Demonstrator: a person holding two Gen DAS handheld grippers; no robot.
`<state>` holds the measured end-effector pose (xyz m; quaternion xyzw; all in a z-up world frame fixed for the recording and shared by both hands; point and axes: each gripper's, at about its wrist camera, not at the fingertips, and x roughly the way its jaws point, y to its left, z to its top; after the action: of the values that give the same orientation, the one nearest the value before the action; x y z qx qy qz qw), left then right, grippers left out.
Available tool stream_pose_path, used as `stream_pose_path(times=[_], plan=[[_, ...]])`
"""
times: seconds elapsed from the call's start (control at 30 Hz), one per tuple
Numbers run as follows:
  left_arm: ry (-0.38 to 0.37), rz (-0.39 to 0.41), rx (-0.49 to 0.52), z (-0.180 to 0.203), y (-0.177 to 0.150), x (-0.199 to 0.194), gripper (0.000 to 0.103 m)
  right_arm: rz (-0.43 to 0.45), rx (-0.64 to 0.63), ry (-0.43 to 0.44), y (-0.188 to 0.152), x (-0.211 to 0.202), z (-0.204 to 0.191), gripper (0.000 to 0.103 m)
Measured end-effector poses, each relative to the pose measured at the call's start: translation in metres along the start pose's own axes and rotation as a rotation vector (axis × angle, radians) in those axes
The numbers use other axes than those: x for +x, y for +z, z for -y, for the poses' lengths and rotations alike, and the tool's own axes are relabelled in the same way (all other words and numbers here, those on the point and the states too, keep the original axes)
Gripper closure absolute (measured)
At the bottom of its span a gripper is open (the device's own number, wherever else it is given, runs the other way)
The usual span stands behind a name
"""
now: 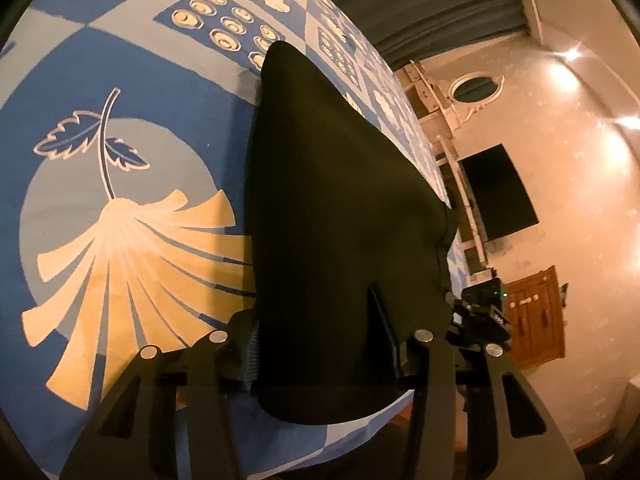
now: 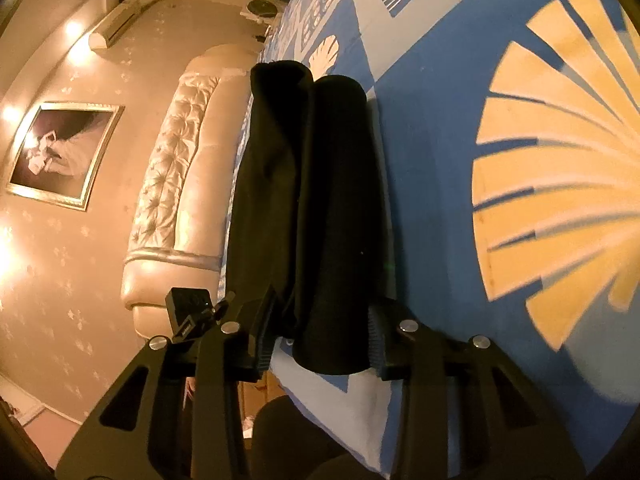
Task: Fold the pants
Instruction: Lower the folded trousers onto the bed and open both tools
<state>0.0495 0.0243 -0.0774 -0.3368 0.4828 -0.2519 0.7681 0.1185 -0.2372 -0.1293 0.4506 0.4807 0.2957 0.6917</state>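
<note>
Black pants [image 1: 340, 200] lie in a long folded bundle on the blue and cream patterned bedsheet [image 1: 120, 200], near the bed's edge. My left gripper [image 1: 318, 340] is shut on the bundle's near end, and cloth fills the gap and spills past the right finger [image 1: 384, 320]. In the right wrist view the pants [image 2: 320, 200] show two stacked folds running away from me. My right gripper [image 2: 320, 336] is shut on this end, both ribbed pads [image 2: 264, 332] pressing the cloth. Each view shows the other gripper's camera close beside it.
A cream tufted headboard [image 2: 172, 168] stands along the bed's side, with a framed picture [image 2: 64, 152] on the wall behind. A dark screen [image 1: 500, 196] and a wooden cabinet [image 1: 536, 316] sit beyond the bed edge. The bedsheet [image 2: 520, 160] stretches wide beside the pants.
</note>
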Motion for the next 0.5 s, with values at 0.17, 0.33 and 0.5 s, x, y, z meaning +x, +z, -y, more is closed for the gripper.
stream_pose_path(times=[0.17,0.33,0.5], plan=[[-0.017,-0.001,0.003,-0.007,0.005,0.007,0.056,0.0,-0.003,0.006,0.002,0.002,0.008,0.067],[-0.026,0.005,0.007,-0.011,0.005,0.01,0.055,-0.001,0.0,0.016,0.0,-0.003,0.017,0.067],[-0.036,0.01,0.008,-0.013,0.005,0.011,0.055,0.001,0.002,0.027,0.001,-0.008,0.023,0.068]])
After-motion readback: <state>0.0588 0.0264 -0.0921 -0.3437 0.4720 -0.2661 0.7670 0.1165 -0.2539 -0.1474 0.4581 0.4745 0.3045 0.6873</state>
